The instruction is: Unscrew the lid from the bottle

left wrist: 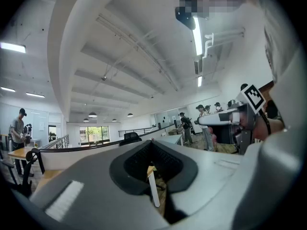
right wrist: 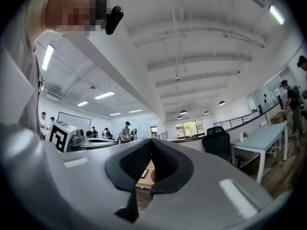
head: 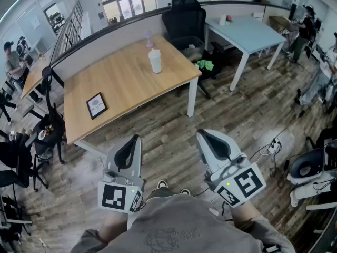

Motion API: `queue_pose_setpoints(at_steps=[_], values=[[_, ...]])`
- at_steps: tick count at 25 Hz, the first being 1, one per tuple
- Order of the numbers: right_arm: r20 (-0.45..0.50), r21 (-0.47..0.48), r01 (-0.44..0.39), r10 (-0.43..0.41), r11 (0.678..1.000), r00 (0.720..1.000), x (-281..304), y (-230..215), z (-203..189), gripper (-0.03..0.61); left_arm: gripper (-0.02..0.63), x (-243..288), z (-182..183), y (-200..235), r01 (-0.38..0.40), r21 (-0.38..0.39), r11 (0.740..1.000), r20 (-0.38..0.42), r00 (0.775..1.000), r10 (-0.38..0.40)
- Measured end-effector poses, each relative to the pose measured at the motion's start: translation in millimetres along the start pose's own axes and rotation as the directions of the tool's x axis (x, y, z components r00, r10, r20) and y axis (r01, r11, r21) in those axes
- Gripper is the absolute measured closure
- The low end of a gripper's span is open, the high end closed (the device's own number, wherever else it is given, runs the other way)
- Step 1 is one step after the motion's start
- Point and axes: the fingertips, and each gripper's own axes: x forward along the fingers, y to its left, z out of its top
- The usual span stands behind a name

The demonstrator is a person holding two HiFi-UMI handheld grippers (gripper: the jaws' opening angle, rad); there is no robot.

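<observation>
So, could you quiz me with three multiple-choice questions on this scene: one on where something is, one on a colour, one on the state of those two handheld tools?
1. Where does the white bottle stand?
A. on the floor
B. on the wooden table
C. on the seat of a chair

2. What colour is the top of the second table, at the far right?
A. red
B. black
C. light blue

3. How are the left gripper and the right gripper?
A. both shut and empty
B. both shut on the bottle
C. both wide open

Answers:
1 B: the bottle stands upright near the wooden table's far edge.
2 C: its top is pale blue on white legs.
3 A: each gripper view shows the jaws together with nothing gripped, and the bottle is far ahead of them.
</observation>
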Motion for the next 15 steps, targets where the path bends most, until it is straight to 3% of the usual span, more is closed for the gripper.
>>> queue_pose_setpoints(at_steps=[12, 15], values=[[-0.032, 0.01, 0.035, -0.034, 0.999, 0.999, -15, -8, -11, 0.568, 0.612, -4, -2, -8, 0.019, -0.01, 1.0, -0.006, 1.0, -0.019], [-0.009, 0.022, 0.048, -0.048, 0.999, 0.999, -21, -14, -10, 0.568, 0.61, -5, -2, -5, -0.013, -0.032, 0.999, 0.008, 1.0, 0.014]])
